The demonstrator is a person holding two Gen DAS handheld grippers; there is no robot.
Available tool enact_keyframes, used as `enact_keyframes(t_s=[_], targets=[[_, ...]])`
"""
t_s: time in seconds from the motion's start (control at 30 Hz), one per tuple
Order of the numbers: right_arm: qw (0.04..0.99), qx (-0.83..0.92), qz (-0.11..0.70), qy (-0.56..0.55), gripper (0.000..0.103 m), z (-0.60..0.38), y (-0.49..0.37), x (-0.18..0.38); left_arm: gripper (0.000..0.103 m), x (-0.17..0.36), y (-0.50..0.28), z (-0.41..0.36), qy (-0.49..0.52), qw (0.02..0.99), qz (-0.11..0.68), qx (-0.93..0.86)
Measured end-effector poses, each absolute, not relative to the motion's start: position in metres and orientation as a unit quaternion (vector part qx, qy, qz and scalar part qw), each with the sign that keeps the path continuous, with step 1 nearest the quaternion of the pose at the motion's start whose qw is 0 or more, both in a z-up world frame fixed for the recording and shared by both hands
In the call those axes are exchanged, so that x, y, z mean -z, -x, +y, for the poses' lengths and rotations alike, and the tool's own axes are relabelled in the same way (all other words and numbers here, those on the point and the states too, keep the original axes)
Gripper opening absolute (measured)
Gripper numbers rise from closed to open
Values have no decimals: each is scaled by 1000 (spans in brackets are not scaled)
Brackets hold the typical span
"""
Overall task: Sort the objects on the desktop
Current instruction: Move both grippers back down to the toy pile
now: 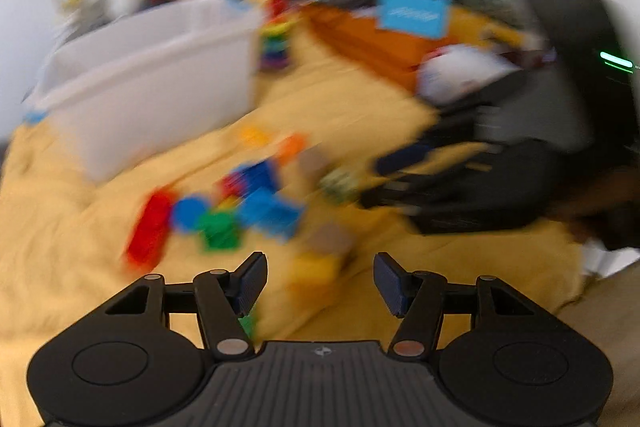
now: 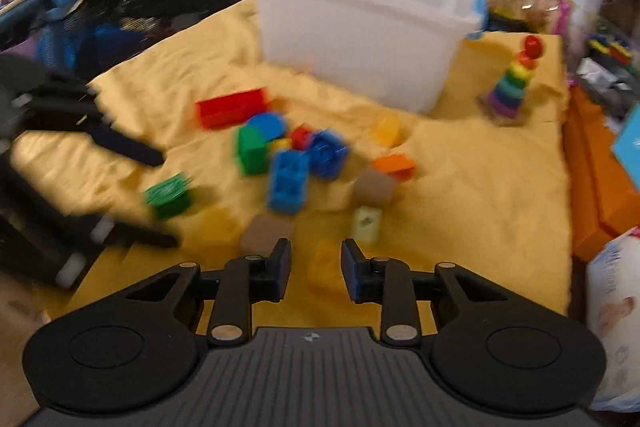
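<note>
Toy blocks lie scattered on a yellow cloth (image 2: 480, 187): a red block (image 2: 232, 107), a green one (image 2: 252, 151), blue ones (image 2: 288, 181), an orange one (image 2: 394, 165), brown ones (image 2: 374, 187) and a pale green one (image 2: 366, 225). A white bin (image 2: 360, 39) stands behind them. My right gripper (image 2: 315, 263) is open, with a blurred yellow piece (image 2: 324, 261) on the cloth in the gap and no pad pressing on it. My left gripper (image 1: 320, 279) is open wide over a yellow block (image 1: 316, 269). A green block (image 2: 170, 195) lies between the left gripper's fingers (image 2: 132, 151).
A rainbow ring stacker (image 2: 514, 83) stands at the cloth's far right. An orange box (image 2: 592, 167) runs along the right edge, with a white package (image 2: 616, 307) near it. A dark mesh basket (image 2: 120, 11) is at the back left. Both views are motion-blurred.
</note>
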State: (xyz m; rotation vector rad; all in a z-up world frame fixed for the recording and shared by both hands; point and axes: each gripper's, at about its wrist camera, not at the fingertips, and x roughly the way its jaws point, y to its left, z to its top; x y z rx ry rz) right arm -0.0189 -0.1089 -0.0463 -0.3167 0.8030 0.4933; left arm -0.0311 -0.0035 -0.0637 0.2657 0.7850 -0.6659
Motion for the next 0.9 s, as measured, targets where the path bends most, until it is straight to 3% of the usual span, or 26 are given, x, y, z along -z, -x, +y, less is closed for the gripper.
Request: enact_keyframes(t_s=[0.17,0.27,0.5,0.6,0.8,0.9], targets=[[897,-187,386,103,31,-137,0,39,62,76,14,-38,-157,861,358,327],[904,-168,382,93,34,-149,0,39,53,95,-2,-48,-179,849,398,298],[894,-182,397,96,34,-163,-4,48,43,112,-6,-52,-169,840,414,307],[890,-209,392,100,35,-159,-13,47,43,110,-1,-51,-162,844,420,294],[871,-261,402,108,47,-130,-45,61,43,113,7,-45,-150,850,439,250],[862,-272,410,120,46,-112,-57,76,42,116,7,-46,-145,851,447,236]])
